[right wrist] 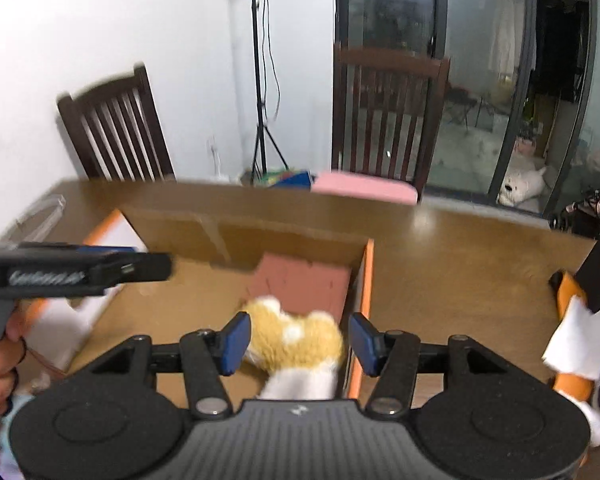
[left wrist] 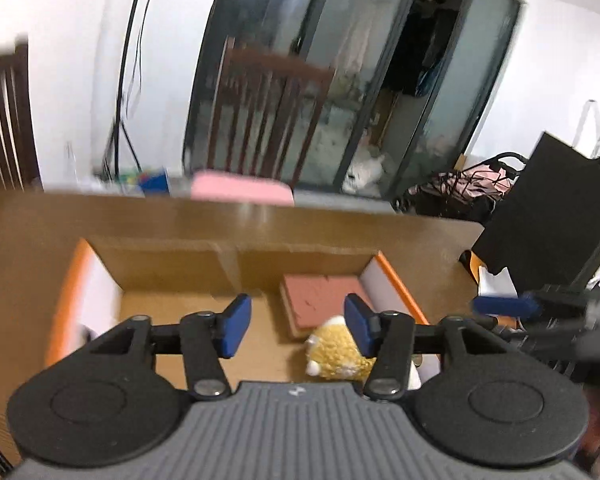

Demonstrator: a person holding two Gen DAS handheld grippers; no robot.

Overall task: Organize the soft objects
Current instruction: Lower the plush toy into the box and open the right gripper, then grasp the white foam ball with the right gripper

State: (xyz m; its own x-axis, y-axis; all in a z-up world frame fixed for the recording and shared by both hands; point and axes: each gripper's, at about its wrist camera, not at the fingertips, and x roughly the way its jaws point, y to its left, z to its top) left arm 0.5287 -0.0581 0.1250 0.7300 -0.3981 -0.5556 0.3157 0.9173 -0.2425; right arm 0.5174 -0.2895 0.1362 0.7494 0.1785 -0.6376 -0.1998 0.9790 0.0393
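the right gripper [right wrist: 296,340] is hanging over the right part of the cardboard box [right wrist: 363,276] with its blue pads spread wide, grasping nothing. the plush toy [right wrist: 296,340] is lying just under and between them, but it is not clear if a pad is touching it. the left gripper [left wrist: 296,326] is also released and empty, hovering above the same box, with the plush toy [left wrist: 333,350] near its right pad.

the toy is looking very light and soft, with yellow fluffy fur and white parts. i am judging that it is going to squash easily, not slip and not break. the best place for holding is probably the thick yellow body, not the thin white end, because the fur alone can pull out of the pads.

behind the toy, a flat reddish pad [right wrist: 301,282] is resting on the box floor, touching or almost touching it.

the box is standing on a brown wooden table [right wrist: 459,248]. its orange-edged flaps are opening outward. around the table, dark wooden chairs [right wrist: 116,128], a pink cushion [right wrist: 363,188], a tripod and glass sliding doors are showing. both pictures are a little blurred.
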